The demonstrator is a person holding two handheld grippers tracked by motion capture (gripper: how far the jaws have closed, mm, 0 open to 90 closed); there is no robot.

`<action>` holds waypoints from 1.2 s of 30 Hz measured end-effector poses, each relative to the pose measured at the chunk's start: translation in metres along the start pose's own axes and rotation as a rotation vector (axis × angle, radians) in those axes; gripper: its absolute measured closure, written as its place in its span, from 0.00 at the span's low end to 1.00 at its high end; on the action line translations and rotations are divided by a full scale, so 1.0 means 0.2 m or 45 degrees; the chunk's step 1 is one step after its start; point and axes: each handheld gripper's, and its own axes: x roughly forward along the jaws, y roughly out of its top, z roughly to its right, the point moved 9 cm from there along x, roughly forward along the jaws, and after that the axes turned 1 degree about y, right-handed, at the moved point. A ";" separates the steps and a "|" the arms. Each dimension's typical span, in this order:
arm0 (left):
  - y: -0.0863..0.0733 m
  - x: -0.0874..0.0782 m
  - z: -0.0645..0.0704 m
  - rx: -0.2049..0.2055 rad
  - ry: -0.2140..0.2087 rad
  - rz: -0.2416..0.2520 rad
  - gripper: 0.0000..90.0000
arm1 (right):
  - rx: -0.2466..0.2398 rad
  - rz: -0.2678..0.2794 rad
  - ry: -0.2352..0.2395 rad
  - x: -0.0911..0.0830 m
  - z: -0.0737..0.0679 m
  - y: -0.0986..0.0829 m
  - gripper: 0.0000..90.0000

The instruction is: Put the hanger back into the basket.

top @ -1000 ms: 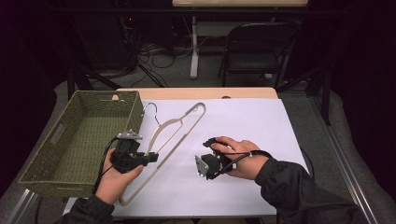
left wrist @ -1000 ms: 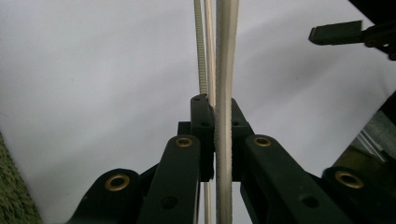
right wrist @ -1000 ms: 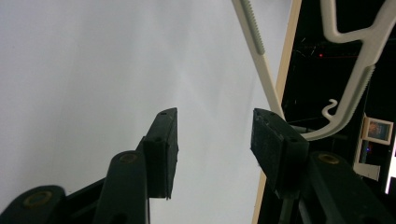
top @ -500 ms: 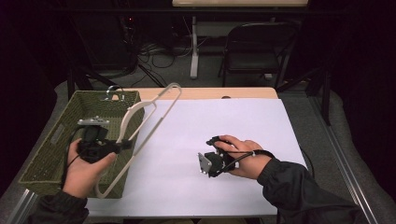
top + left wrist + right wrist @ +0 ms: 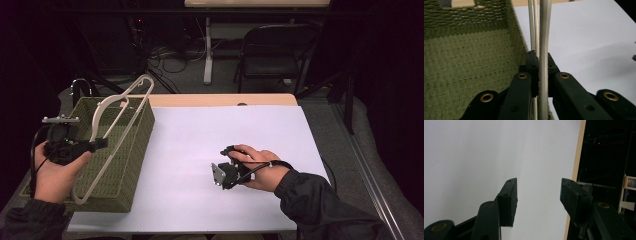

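Clamping the white clothes hanger [image 5: 543,45] between the jaws of my left gripper [image 5: 539,72], I hold it over the green woven basket [image 5: 131,150] that sits at the left edge of the tabletop [image 5: 200,150]. In the high view the hanger [image 5: 116,131] runs on a slant above the basket, its hook end toward the far left corner and its lower end near the basket's front wall, with my left gripper [image 5: 100,143] pinching one long side. My left hand [image 5: 55,172] is at the basket's outer left side. My right gripper [image 5: 537,195] has its jaws spread apart with nothing between them, over the white surface. My right hand [image 5: 260,167] rests on the tabletop toward the near edge, and the right gripper [image 5: 220,175] points left.
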 end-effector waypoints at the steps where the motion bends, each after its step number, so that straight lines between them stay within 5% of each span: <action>1: 0.00 0.00 0.00 0.000 0.000 0.000 0.97 | 0.000 -0.011 -0.003 0.00 0.00 0.00 0.53; 13: 0.00 0.02 -0.19 -0.045 0.053 -0.022 0.97 | -0.011 -0.013 0.002 0.01 0.00 -0.01 0.53; 21: 0.01 0.02 -0.29 -0.016 0.012 -0.053 0.97 | -0.009 -0.018 0.014 0.02 -0.01 -0.01 0.53; 30: 0.01 0.02 -0.41 0.111 0.038 -0.071 0.97 | 0.003 -0.013 0.013 0.03 -0.02 -0.01 0.53; 34: 0.01 0.03 -0.46 0.254 0.070 -0.093 0.97 | -0.004 -0.010 0.010 0.04 -0.01 -0.01 0.53; 36: 0.00 0.04 -0.48 0.276 0.049 -0.089 0.97 | -0.004 -0.018 0.010 0.03 -0.01 -0.01 0.53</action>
